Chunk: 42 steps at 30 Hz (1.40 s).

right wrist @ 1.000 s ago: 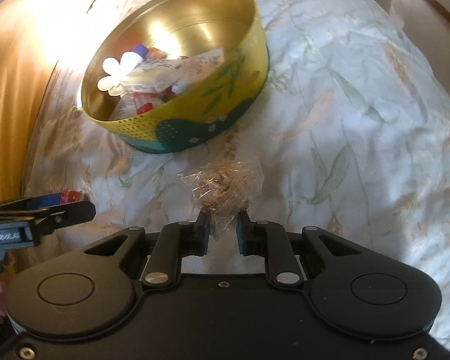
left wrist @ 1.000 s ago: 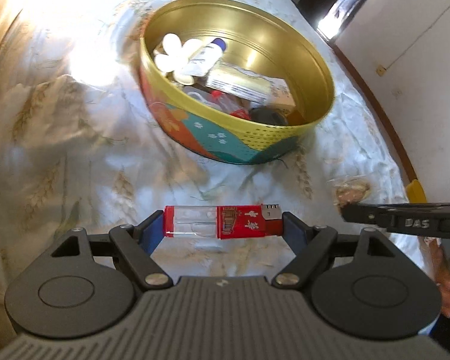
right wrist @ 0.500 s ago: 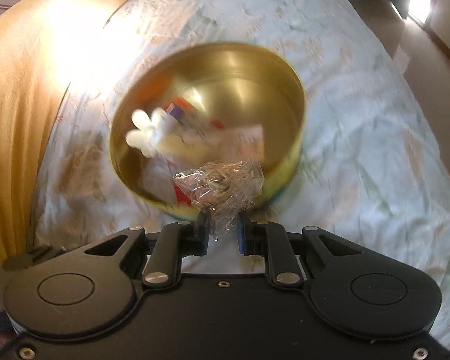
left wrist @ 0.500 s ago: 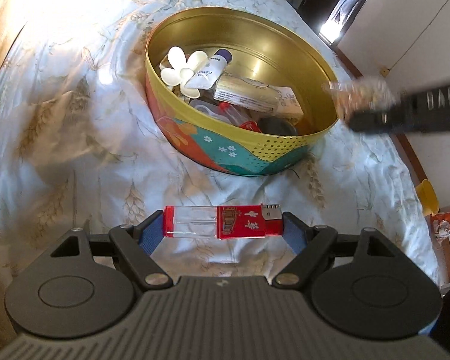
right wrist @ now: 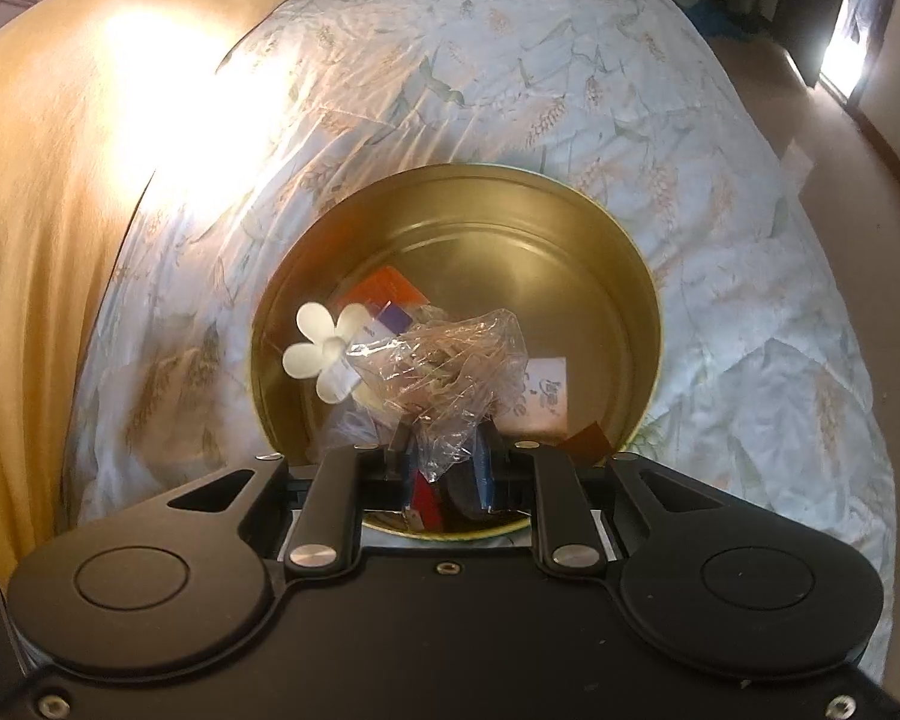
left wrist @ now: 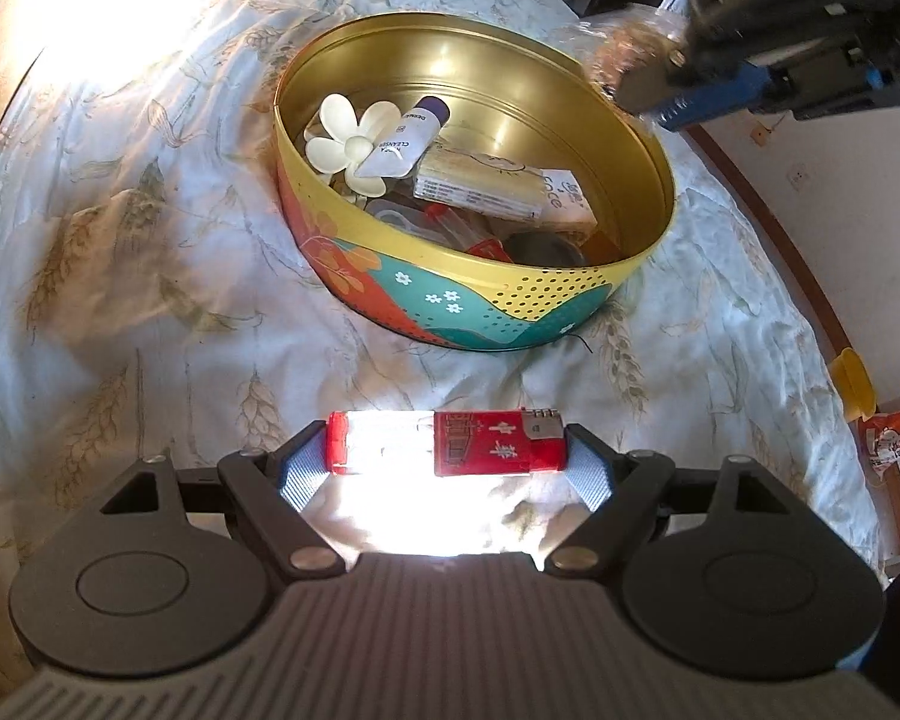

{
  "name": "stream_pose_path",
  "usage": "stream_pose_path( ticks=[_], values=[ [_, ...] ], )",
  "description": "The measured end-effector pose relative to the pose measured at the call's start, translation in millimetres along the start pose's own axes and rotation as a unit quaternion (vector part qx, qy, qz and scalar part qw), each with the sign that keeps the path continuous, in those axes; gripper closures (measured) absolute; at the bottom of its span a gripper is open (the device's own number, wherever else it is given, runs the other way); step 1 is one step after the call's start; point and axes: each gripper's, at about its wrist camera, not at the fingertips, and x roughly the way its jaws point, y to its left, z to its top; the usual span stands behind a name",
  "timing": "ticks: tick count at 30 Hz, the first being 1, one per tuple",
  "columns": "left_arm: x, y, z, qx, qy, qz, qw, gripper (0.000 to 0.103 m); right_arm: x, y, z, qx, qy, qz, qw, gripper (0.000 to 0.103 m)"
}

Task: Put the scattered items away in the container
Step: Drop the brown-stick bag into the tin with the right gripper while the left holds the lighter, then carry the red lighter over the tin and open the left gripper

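My left gripper (left wrist: 447, 462) is shut on a red lighter (left wrist: 486, 444), held lengthwise between its pads just above the bedsheet, in front of the round gold tin (left wrist: 510, 300). The tin holds a white flower-shaped item (left wrist: 354, 144), a cleanser tube (left wrist: 405, 138), a flat box (left wrist: 480, 186) and other small things. Above the tin's far right rim, my right gripper (left wrist: 660, 96) carries a crumpled clear plastic bag (left wrist: 618, 48). In the right wrist view the bag (right wrist: 450, 366) hangs over the tin's inside (right wrist: 600, 276). Its tail is still between the fingers of my right gripper (right wrist: 448, 471), whose jaws are opening.
The tin sits on a pale leaf-patterned bedsheet (right wrist: 750, 360). A yellow pillow (right wrist: 42, 240) lies along the left. Past the bed's right edge, a yellow object (left wrist: 849, 384) and a red wrapper (left wrist: 894, 438) lie on the floor by the wall.
My right gripper has lifted the plastic bag off the sheet and carried it over the tin. My left gripper has stayed put with the lighter.
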Motion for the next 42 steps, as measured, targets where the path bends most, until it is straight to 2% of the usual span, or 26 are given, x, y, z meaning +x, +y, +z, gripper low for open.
stream_pose_path(
  ticks=[1,2,4,6,11,20,26,35,38,42],
  values=[
    [0.2,-0.1,-0.1,0.002,0.0,0.001,1.0,0.02,0.9,-0.8,1.9,0.005,-0.002,0.001,1.0,0.057],
    [0.5,-0.5,-0.5,0.004,0.001,0.002,1.0,0.02,1.7,-2.1,3.9,0.009,-0.004,-0.003,1.0,0.028],
    [1.3,-0.9,-1.3,0.007,0.003,0.004,1.0,0.02,-1.2,-6.4,1.8,0.024,-0.018,-0.023,0.999,0.011],
    [1.9,-1.2,-1.7,0.008,0.005,0.002,1.0,0.02,-4.4,-11.8,-4.6,0.03,-0.028,-0.023,0.999,0.011],
    [3.8,-2.8,-2.7,0.015,0.01,0.002,0.9998,0.02,-3.6,-32.5,-33.3,0.033,-0.005,-0.009,0.999,0.011],
    [7.7,-4.5,-5.8,0.029,0.018,0.013,0.9993,0.02,-6.2,-73.5,-102.9,0.034,0.008,-0.024,0.999,0.011],
    [9.4,-6.6,-6.8,0.037,0.021,0.022,0.9988,0.02,-7.6,-83.9,-133.7,0.025,0.013,-0.03,0.999,0.011],
    [6.6,-2.5,-8.1,0.027,0.024,0.03,0.9989,0.02,9.1,-88.6,-148.3,0.048,0.03,-0.017,0.998,0.011],
    [4.4,-3.3,-8.2,0.026,0.023,0.032,0.9989,0.02,9.4,-84.9,-148.5,0.037,0.02,-0.024,0.999,0.01],
    [1.3,-4.5,-8.5,0.032,0.02,0.037,0.9986,0.02,12.4,-82.2,-150.0,0.026,0.028,-0.03,0.999,0.01]
  ],
)
